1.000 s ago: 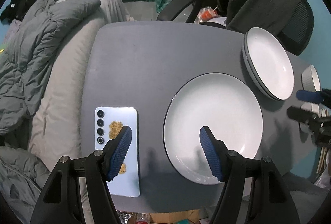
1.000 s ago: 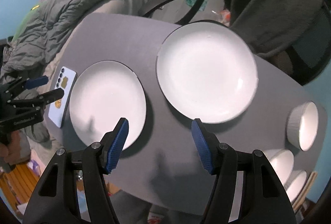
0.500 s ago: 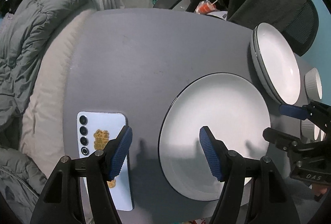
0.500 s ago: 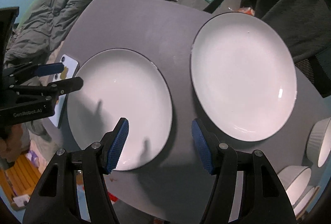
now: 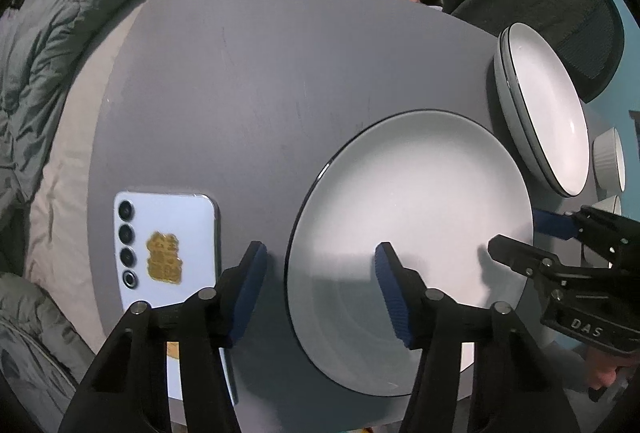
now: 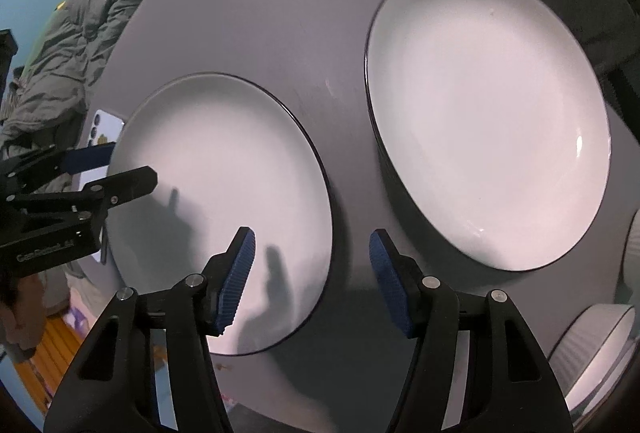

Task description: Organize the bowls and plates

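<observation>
Grey and matte, the desk (image 5: 248, 81) sits beside a rumpled bed and a draped office chair. On it I see a flat plate (image 5: 412, 233) near the front edge, a deeper plate (image 6: 488, 113) just behind and to its right, and ribbed bowls (image 6: 596, 349) along the right edge. A phone (image 5: 168, 273) lies camera-side up just left of the flat plate.

My left gripper (image 5: 320, 289) is spread wide and holds nothing, its fingers straddling the flat plate's left rim. My right gripper (image 6: 308, 273) is likewise spread and empty, straddling the same plate's right rim.

I judge I'm about to lift the flat plate from both sides. The risks as I see them:
- The plate overhangs the desk's front edge slightly; a push instead of a clean pinch could slide it off.
- The left gripper's outer finger is close to the phone and could shove it.
- Glazed rims are slick, so uneven closing could tilt the plate and knock it against the deeper plate.
</observation>
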A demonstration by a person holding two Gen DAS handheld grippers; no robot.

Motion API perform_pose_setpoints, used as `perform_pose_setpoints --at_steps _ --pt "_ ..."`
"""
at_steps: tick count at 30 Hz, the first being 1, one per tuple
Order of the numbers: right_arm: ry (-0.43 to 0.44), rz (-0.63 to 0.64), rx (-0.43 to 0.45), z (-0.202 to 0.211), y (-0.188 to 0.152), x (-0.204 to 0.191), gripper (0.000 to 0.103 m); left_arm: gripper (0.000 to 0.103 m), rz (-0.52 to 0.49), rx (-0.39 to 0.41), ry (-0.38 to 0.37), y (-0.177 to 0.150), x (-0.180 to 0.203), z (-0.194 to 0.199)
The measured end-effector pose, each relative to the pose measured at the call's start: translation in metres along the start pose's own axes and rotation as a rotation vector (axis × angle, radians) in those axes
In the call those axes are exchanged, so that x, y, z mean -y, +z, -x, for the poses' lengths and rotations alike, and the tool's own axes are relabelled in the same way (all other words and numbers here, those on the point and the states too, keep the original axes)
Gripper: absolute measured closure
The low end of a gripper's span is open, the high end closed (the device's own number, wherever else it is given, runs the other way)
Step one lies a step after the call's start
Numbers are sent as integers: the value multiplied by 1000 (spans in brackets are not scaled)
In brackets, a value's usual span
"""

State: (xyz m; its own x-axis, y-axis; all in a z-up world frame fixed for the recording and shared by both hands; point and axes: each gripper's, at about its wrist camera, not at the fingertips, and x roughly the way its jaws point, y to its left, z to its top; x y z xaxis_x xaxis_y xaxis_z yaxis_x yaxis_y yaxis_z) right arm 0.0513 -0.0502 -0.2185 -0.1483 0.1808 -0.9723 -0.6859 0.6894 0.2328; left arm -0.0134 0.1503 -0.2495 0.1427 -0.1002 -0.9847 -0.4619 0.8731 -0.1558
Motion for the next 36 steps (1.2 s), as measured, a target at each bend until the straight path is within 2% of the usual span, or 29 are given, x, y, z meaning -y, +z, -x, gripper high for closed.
perform_pose_setpoints --at_steps 4,10,14,24,36 --pt "3 3 -17 -6 -3 1 66 70 20 -18 -8 -5 -1 -4" --pt "38 1 -20 -3 -7 4 83 75 54 -34 -22 -8 -4 -6" --pt "31 0 -29 -1 -9 5 84 76 27 -34 15 -12 4 -4" --pt "40 -14 -54 -7 -20 6 86 76 -6 -58 4 -30 36 -5" --pt "14 -92 -58 7 -60 49 86 76 -72 -89 -29 -50 106 -11"
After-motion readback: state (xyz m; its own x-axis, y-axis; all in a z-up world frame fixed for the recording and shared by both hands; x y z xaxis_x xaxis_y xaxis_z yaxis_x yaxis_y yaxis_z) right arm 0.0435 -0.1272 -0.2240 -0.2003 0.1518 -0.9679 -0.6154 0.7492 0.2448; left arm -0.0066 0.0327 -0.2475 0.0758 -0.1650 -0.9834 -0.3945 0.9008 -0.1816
